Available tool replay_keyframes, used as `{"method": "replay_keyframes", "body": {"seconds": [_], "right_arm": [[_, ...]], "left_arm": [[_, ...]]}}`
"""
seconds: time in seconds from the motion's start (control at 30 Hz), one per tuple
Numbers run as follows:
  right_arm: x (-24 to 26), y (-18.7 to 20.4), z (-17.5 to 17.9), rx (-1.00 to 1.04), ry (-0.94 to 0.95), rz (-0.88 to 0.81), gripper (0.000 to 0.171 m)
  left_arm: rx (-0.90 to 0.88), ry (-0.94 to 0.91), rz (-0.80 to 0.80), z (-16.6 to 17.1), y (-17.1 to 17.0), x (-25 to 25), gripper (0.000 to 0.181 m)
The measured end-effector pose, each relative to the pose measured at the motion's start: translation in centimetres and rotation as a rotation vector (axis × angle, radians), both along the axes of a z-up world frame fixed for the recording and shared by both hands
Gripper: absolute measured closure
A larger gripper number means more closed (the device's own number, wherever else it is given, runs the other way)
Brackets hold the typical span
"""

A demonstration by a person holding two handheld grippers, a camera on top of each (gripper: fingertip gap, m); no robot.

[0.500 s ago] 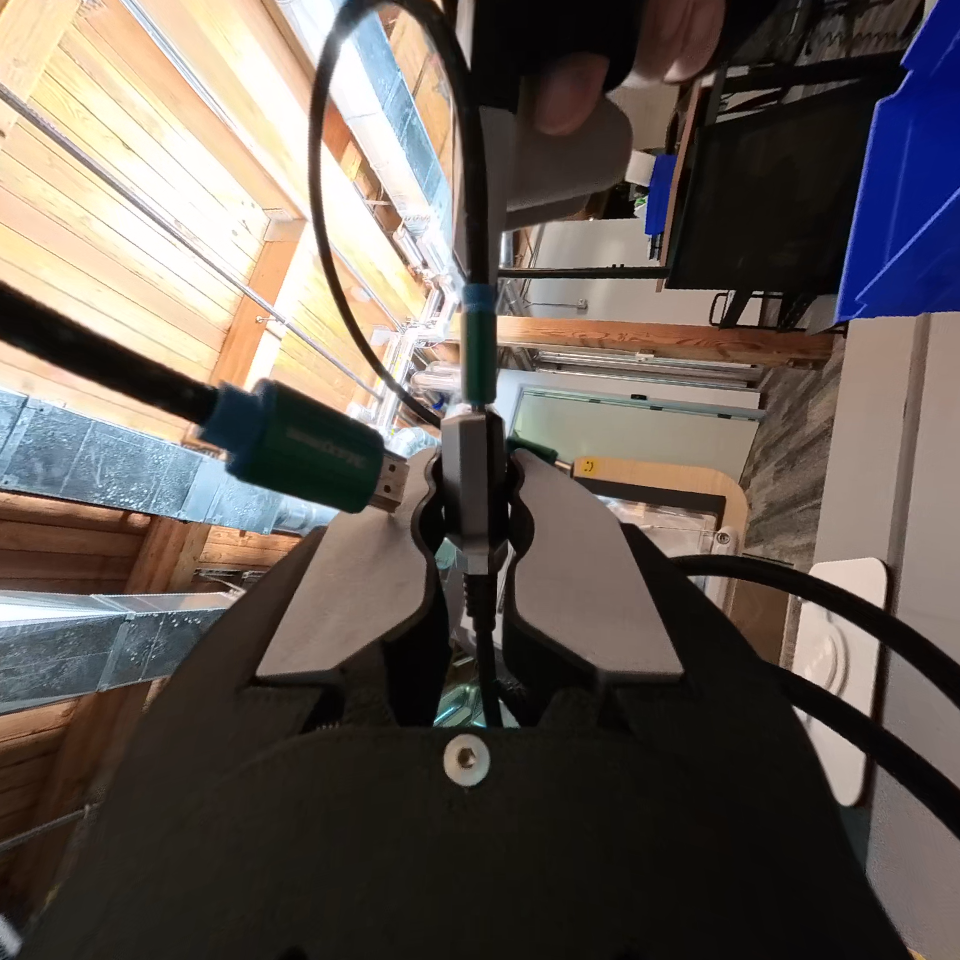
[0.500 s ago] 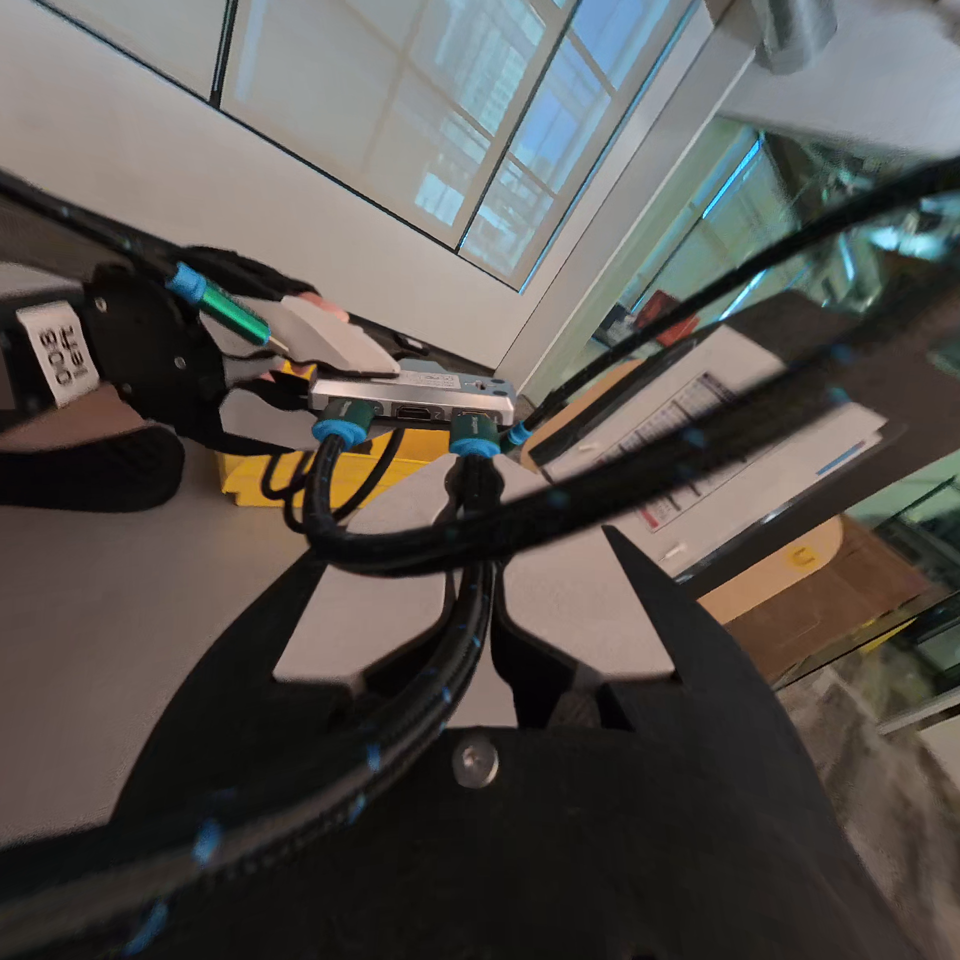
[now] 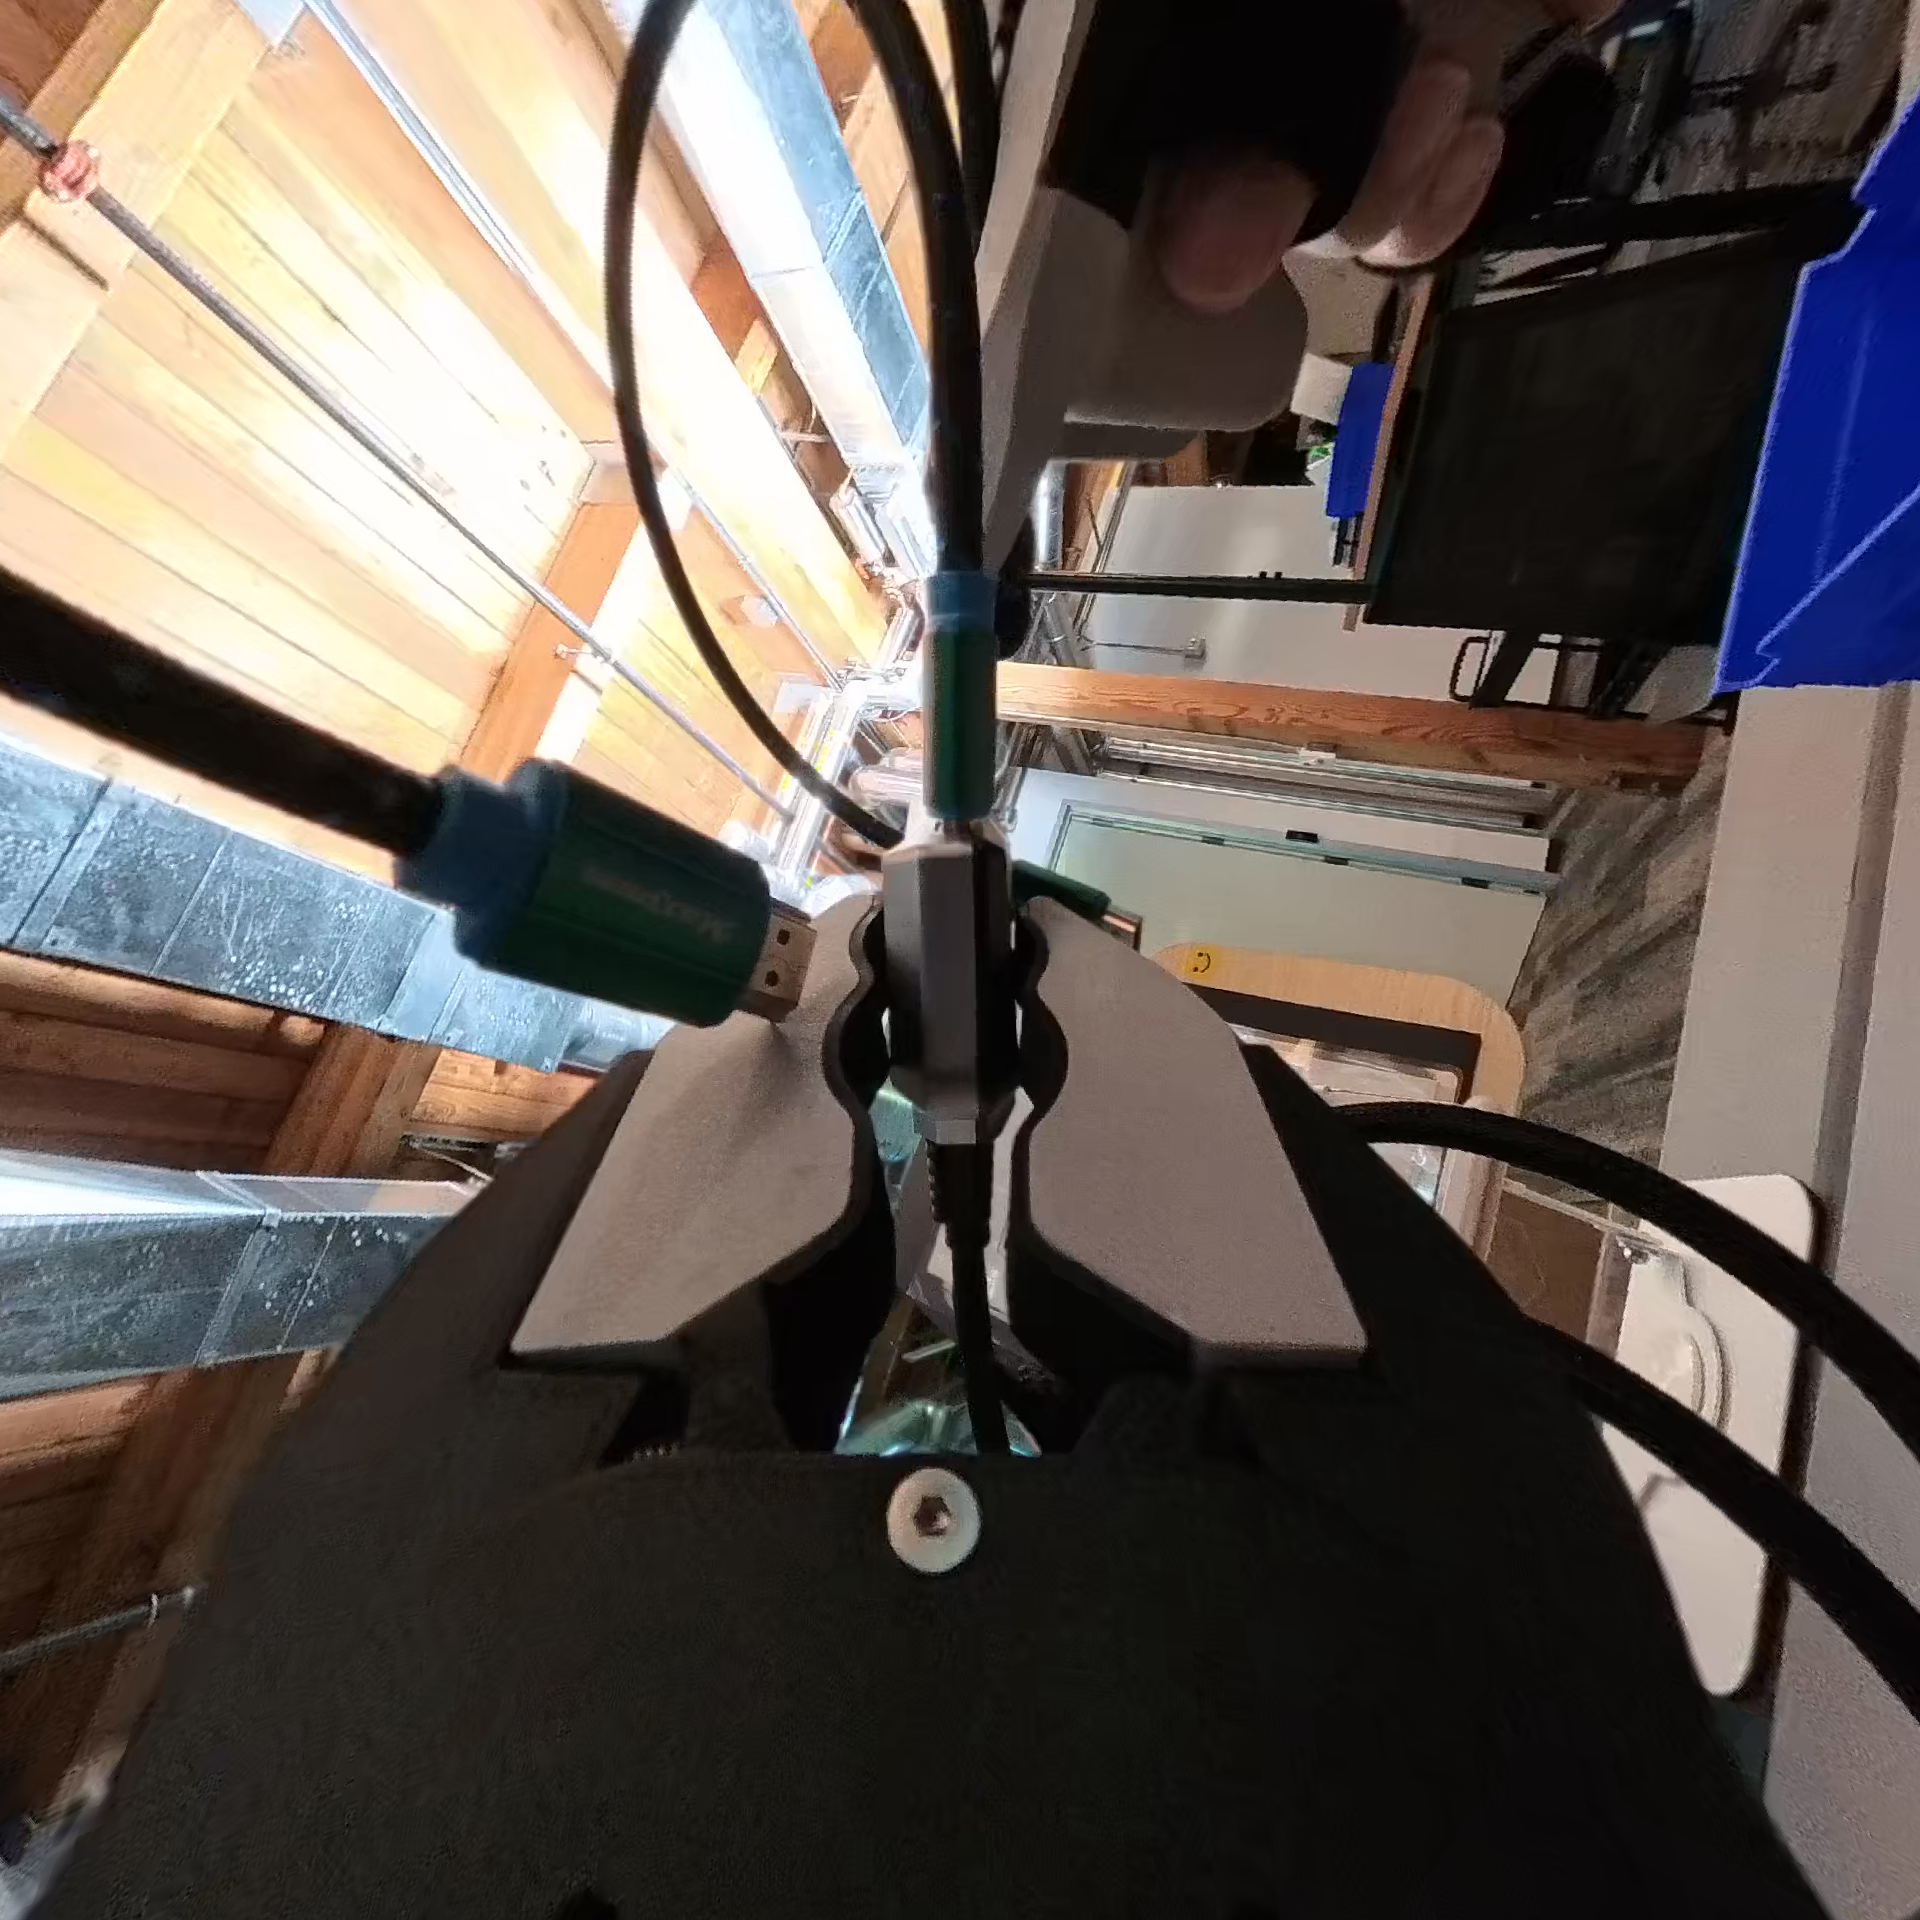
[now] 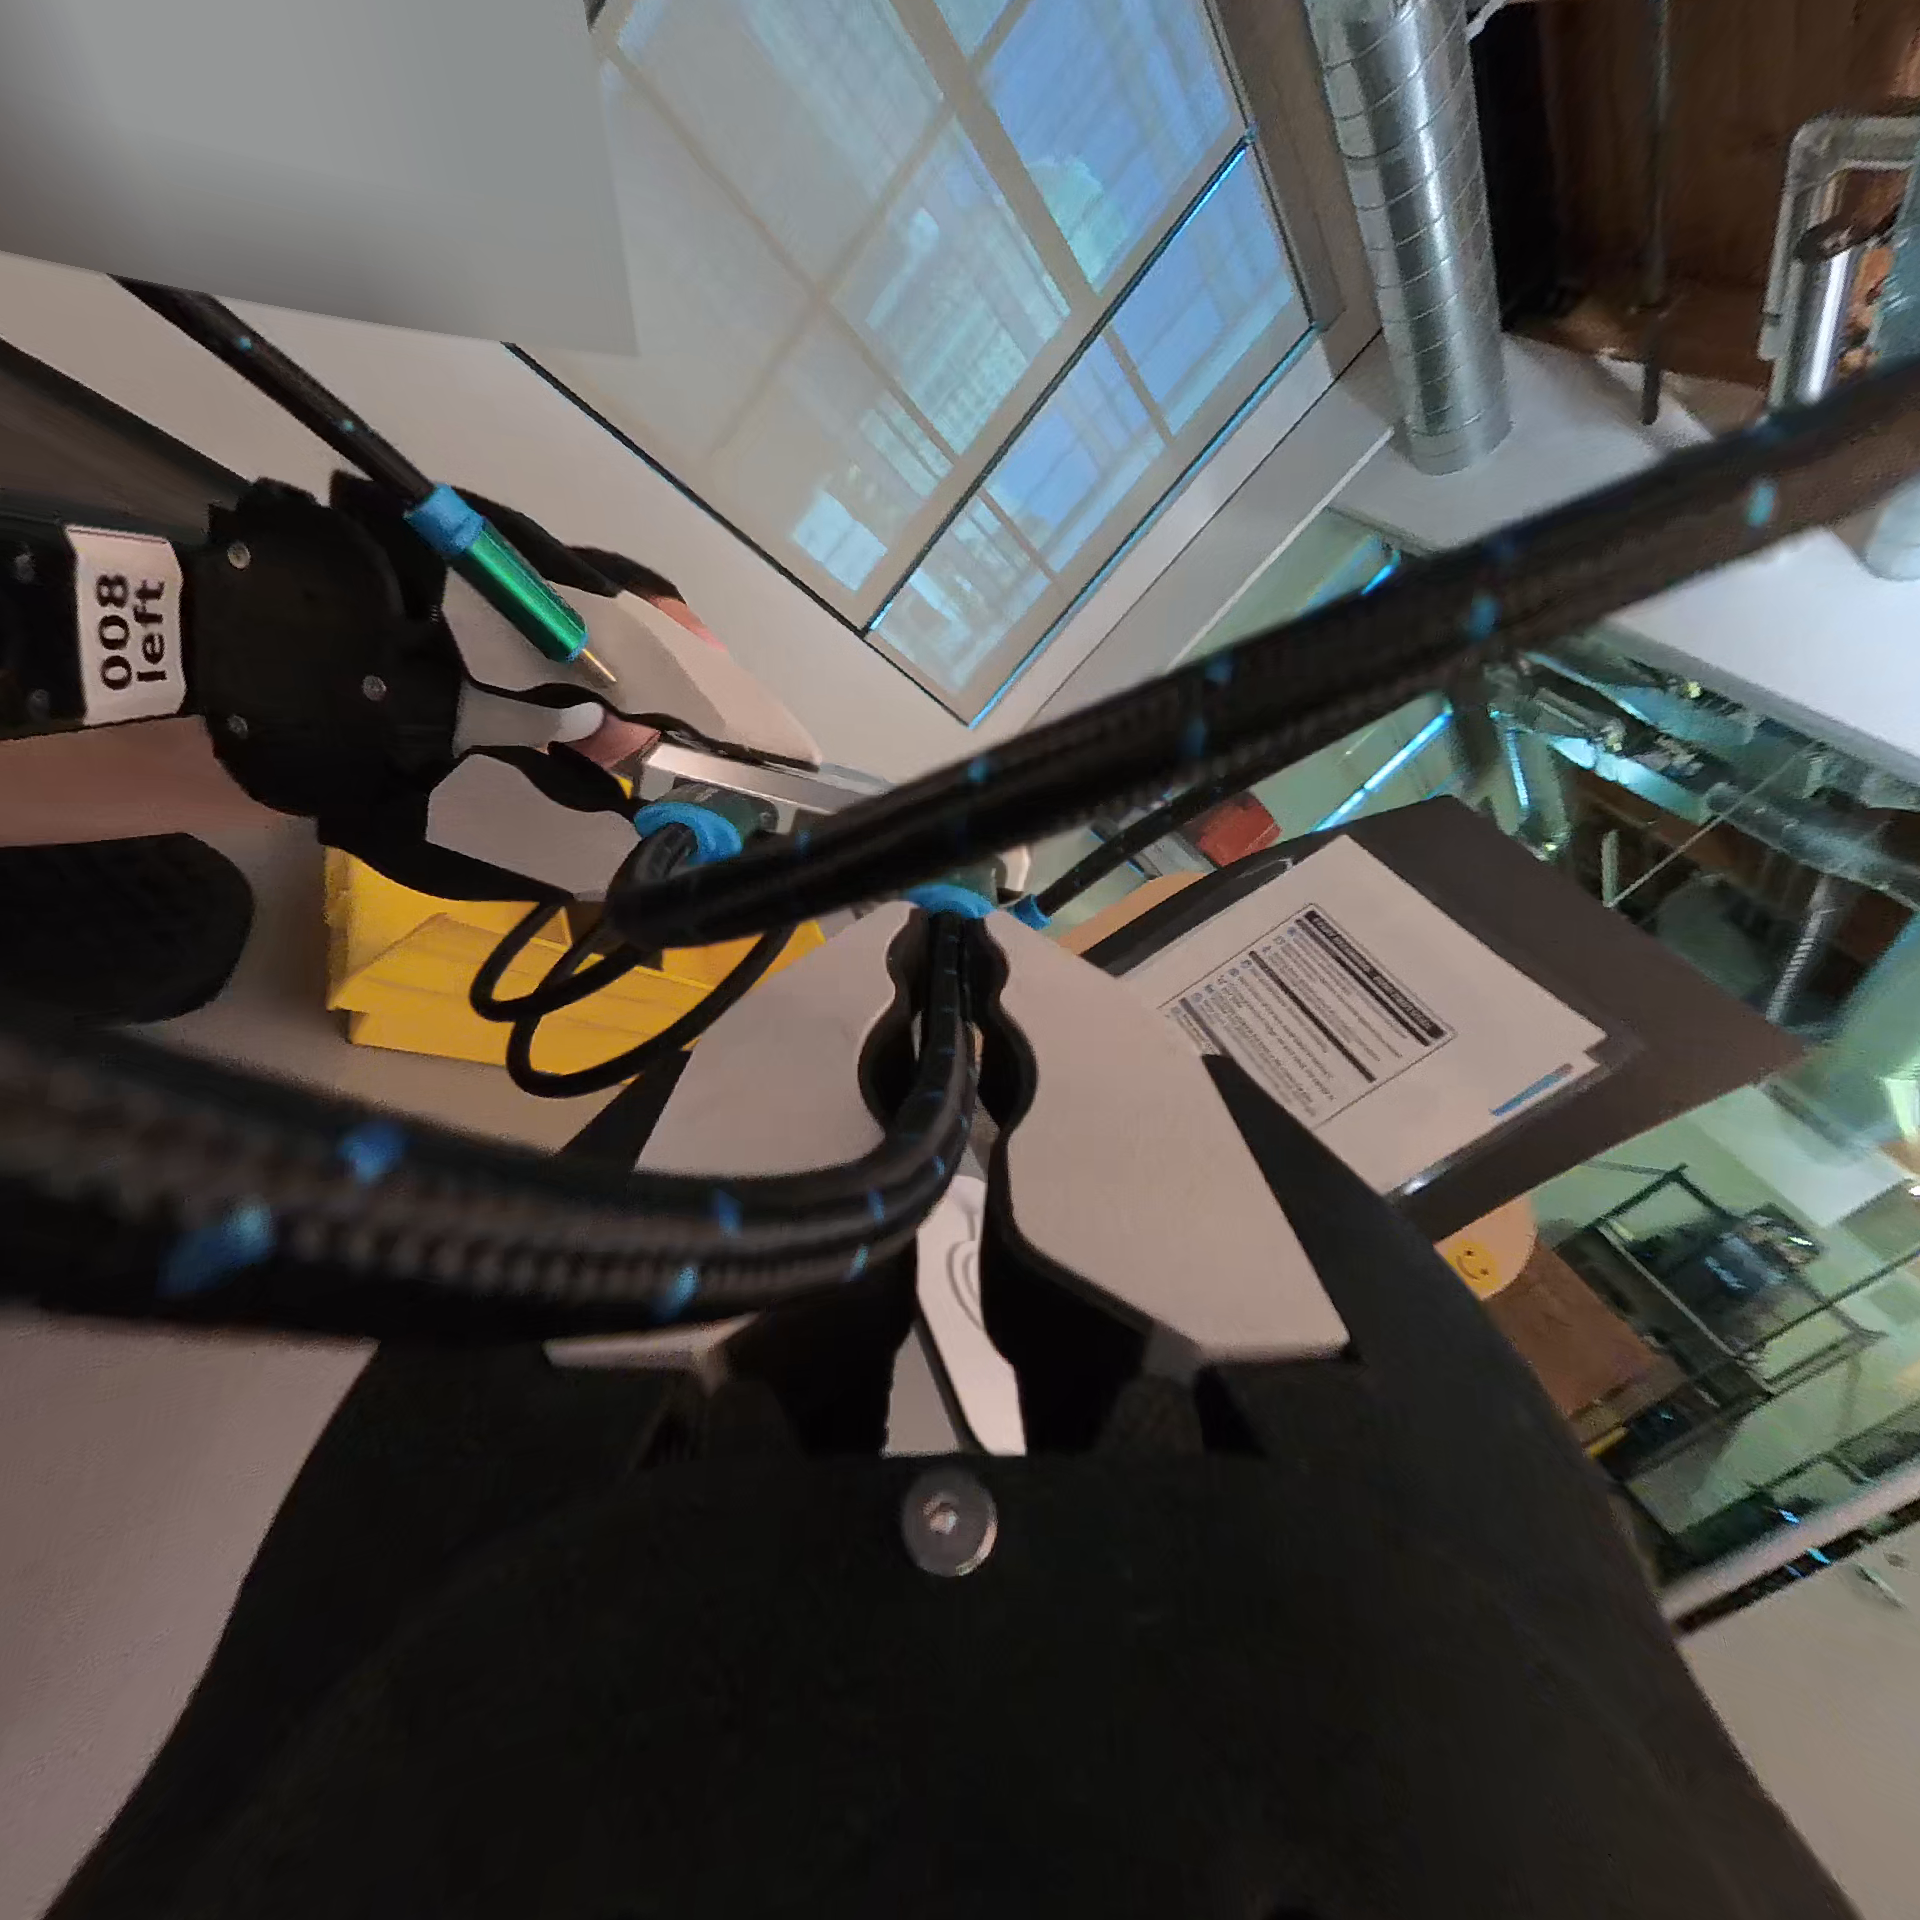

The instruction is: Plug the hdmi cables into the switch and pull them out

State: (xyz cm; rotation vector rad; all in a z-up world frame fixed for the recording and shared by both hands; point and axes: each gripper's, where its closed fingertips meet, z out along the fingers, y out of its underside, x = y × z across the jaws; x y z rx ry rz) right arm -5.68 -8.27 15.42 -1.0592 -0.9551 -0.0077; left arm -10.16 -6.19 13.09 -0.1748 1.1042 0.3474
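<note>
The left claw [image 3: 940, 997] is clamped on the grey switch [image 3: 940, 966] at frame centre — a loose green plug [image 3: 623, 914] hangs just left. The right claw [image 4: 940, 1023] pinches a braided cable [image 4: 940, 1039] — its plug meets the switch above.

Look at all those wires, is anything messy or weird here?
Yes. The black braided cables cross and loop over each other in front of the switch, one thin cable coiling over the yellow bin. One green HDMI plug hangs loose beside the switch, not plugged in. Nothing looks broken.
</note>
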Motion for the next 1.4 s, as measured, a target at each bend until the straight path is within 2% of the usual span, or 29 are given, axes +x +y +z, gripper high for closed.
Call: {"method": "replay_keyframes", "body": {"seconds": [0.07, 0.17, 0.27, 0.37, 0.53, 0.9, 1.13, 1.3, 1.4], "right_arm": [[-0.1, -0.2, 0.3, 0.019, -0.014, -0.025, 0.164], [-0.8, -0.4, 0.1, 0.022, -0.05, -0.027, 0.164], [-1.3, 0.1, -0.4, 0.023, -0.093, -0.065, 0.164], [-1.2, 0.3, -0.7, 0.022, -0.112, -0.074, 0.164], [-1.3, -1.1, -0.2, -0.018, -0.075, 0.019, 0.164], [-1.9, -2.2, 0.4, -0.056, -0.014, 0.098, 0.164], [-1.7, -2.2, 0.0, -0.087, 0.005, 0.145, 0.164], [-1.4, -1.9, 0.0, -0.038, -0.022, 0.105, 0.164], [-1.6, -2.0, 0.5, 0.025, -0.034, 0.081, 0.164]], "left_arm": [[-0.018, -0.02, 0.002, 0.2, 0.3, 0.0, 0.161], [-0.063, -0.032, 0.042, 0.3, 1.3, 0.3, 0.151], [-0.085, -0.025, 0.066, -0.3, 2.1, 0.4, 0.161], [-0.07, -0.021, 0.086, -0.4, 2.5, 0.4, 0.161], [0.005, -0.007, 0.071, 0.0, 0.9, 0.3, 0.162], [-0.015, -0.037, 0.031, 1.0, -1.2, -0.4, 0.163], [-0.001, -0.001, 0.007, 0.6, -2.1, 0.0, 0.162], [0.033, 0.001, 0.034, 0.7, -1.5, 0.2, 0.161], [0.01, -0.07, 0.042, 1.2, -1.0, 0.2, 0.161]]}}
